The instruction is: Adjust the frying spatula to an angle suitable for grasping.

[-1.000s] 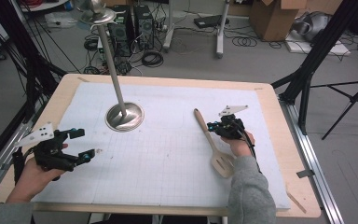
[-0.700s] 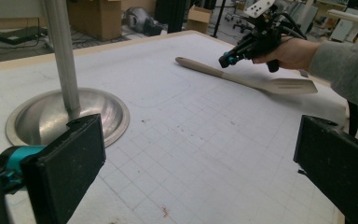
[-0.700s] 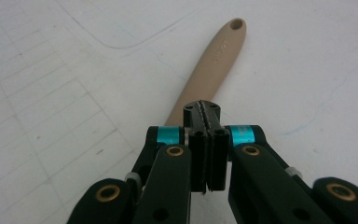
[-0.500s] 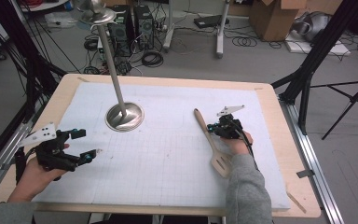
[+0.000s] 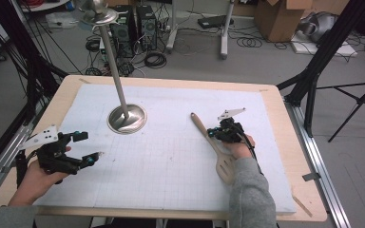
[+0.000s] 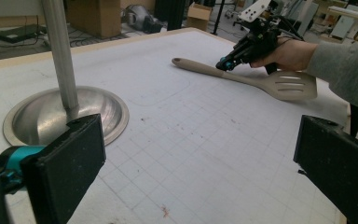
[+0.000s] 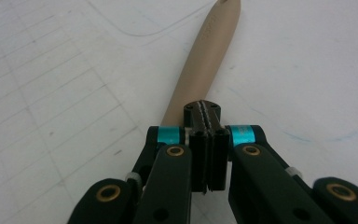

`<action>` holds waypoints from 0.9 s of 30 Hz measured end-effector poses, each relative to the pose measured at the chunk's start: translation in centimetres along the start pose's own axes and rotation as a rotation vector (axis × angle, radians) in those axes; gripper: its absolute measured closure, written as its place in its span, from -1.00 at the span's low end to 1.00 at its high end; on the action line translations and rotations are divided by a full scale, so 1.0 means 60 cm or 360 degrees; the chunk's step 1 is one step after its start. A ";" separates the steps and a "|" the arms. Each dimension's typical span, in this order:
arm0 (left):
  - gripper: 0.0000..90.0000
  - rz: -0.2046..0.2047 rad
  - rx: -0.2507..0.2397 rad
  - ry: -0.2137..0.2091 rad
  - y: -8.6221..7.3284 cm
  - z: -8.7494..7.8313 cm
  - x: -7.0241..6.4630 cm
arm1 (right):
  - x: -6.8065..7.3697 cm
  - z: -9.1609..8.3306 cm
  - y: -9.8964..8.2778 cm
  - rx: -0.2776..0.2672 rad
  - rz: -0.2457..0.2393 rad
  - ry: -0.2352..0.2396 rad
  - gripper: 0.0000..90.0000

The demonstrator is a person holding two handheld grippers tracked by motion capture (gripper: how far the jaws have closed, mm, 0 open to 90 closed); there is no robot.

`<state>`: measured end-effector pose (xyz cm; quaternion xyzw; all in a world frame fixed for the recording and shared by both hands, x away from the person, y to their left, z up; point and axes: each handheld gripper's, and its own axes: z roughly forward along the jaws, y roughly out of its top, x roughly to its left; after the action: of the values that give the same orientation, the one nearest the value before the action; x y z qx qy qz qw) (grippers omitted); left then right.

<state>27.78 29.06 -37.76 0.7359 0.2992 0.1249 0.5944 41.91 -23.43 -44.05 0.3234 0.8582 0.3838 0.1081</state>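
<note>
Right now: right gripper [image 5: 214, 133] with jaws pressed together above the handle of the spatula [image 5: 213, 145], nothing clamped between the pads; whether the tips touch the handle, impossible to tell. Seen along those jaws, tan handle [image 7: 205, 60] running straight ahead from under the tips, its rounded end farthest off. Behind the gripper, toward the person, slotted blade lying flat on the white gridded mat [image 5: 171, 161], just beside the grey sleeve [image 5: 249, 190]. Well off to that gripper's left, steel stand [image 5: 127, 118] with its round base on the mat and a pole rising from it. Farther left again, left gripper [image 5: 91, 148] with jaws wide apart and empty, low over the mat's near left part, pointing across toward the spatula [image 6: 242, 77] and the right gripper [image 6: 226, 63].
</note>
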 end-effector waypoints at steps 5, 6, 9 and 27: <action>-0.94 0.0004 0.0002 0.0006 0.000 -0.002 0.000 | 0.005 0.001 0.000 0.0030 -0.0024 0.0035 1.00; -0.94 0.0003 0.0002 0.0007 0.000 -0.002 -0.001 | 0.005 0.001 0.000 0.0030 -0.0024 0.0035 1.00; -0.94 0.0006 0.0002 0.0009 0.000 -0.003 -0.001 | 0.008 0.002 0.000 0.0029 -0.0044 0.0071 1.00; -0.94 0.0009 -0.0013 0.0004 0.003 -0.005 -0.005 | 0.042 0.005 0.000 0.0056 -0.0139 0.0252 1.00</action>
<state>27.44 29.10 -37.45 0.7341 0.2973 0.1289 0.5967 40.12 -21.65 -44.10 0.2562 0.8839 0.3880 0.0508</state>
